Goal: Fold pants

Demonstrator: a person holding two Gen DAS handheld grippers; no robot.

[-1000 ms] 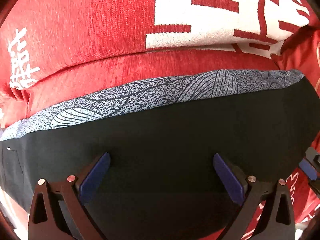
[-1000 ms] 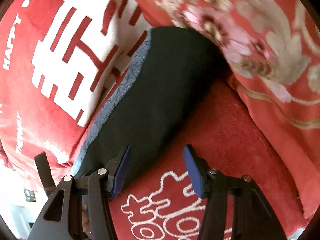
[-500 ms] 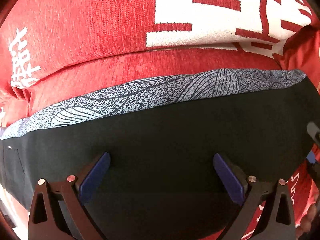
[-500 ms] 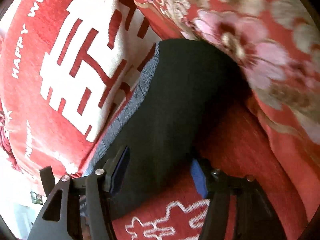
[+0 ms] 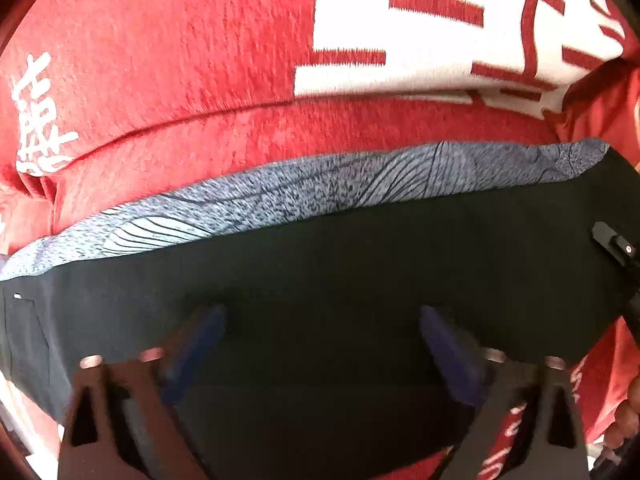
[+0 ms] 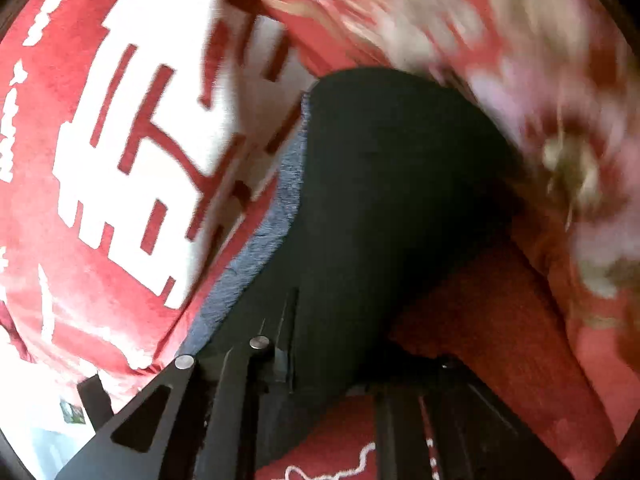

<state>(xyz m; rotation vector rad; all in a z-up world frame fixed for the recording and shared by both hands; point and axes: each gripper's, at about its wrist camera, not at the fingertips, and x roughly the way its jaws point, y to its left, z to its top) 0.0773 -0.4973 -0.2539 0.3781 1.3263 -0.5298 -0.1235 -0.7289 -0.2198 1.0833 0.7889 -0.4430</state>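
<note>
Black pants (image 6: 384, 208) sit pinched in closing right claw (image 6: 332, 364); left claw (image 5: 320, 344) wide, closing.

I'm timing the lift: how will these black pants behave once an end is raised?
The pants lie flat, following the red blanket, so probably floppy and sagging. Thin layers suggest light. The right gripper, closing on one end, likely bunches the fabric.

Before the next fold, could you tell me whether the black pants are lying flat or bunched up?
Flat: the black pants lie smooth on the red blanket.
</note>
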